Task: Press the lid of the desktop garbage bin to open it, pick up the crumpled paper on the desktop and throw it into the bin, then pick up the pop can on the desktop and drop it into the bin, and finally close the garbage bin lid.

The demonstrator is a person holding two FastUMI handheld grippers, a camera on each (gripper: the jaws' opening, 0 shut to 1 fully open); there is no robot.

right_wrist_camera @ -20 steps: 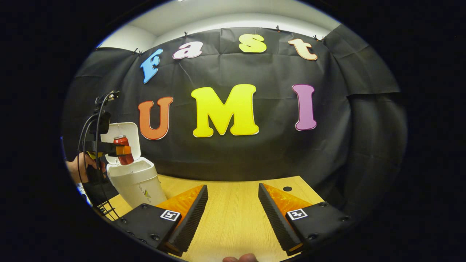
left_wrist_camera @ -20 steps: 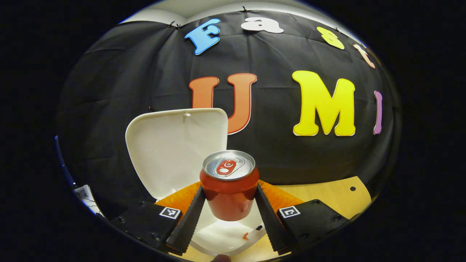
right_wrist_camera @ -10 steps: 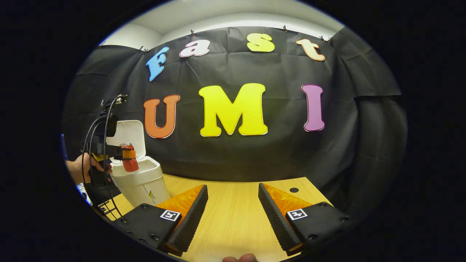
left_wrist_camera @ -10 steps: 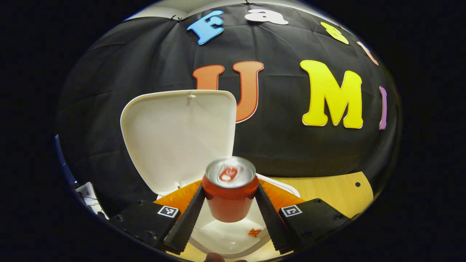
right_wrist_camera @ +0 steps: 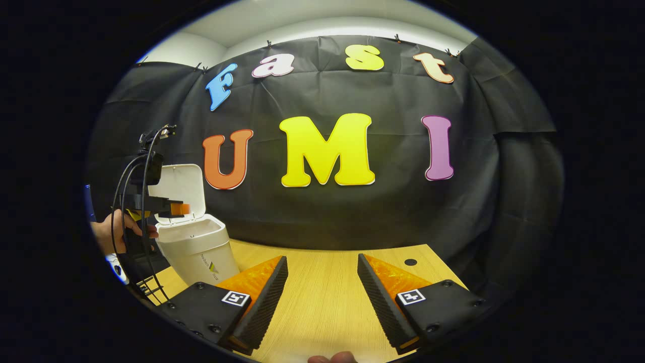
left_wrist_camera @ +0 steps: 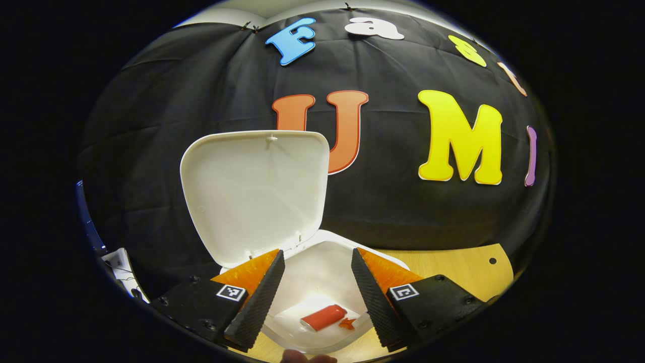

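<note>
The white desktop bin (left_wrist_camera: 322, 252) stands open right under my left gripper (left_wrist_camera: 316, 255), its lid (left_wrist_camera: 257, 191) tilted up behind. A red pop can (left_wrist_camera: 322, 317) lies on its side at the bottom of the bin, with a small orange scrap (left_wrist_camera: 346, 323) beside it. My left gripper is open, with nothing between its fingers. In the right gripper view the bin (right_wrist_camera: 199, 252) stands at the far left with its lid (right_wrist_camera: 181, 184) raised. There the left gripper (right_wrist_camera: 177, 208) hovers over the opening, held by a hand (right_wrist_camera: 108, 232). My right gripper (right_wrist_camera: 322, 262) is open above the wooden table (right_wrist_camera: 322, 307).
Black cloth closes off the back of the booth just behind the bin. The table (left_wrist_camera: 453, 264) runs to the right of the bin, with a small round hole (right_wrist_camera: 410, 262) near its far right edge. Cables (right_wrist_camera: 126, 201) hang from the left gripper.
My left gripper has opened and let go of the pop can, which has dropped into the bin and now lies on its bottom. The right gripper has barely moved.
</note>
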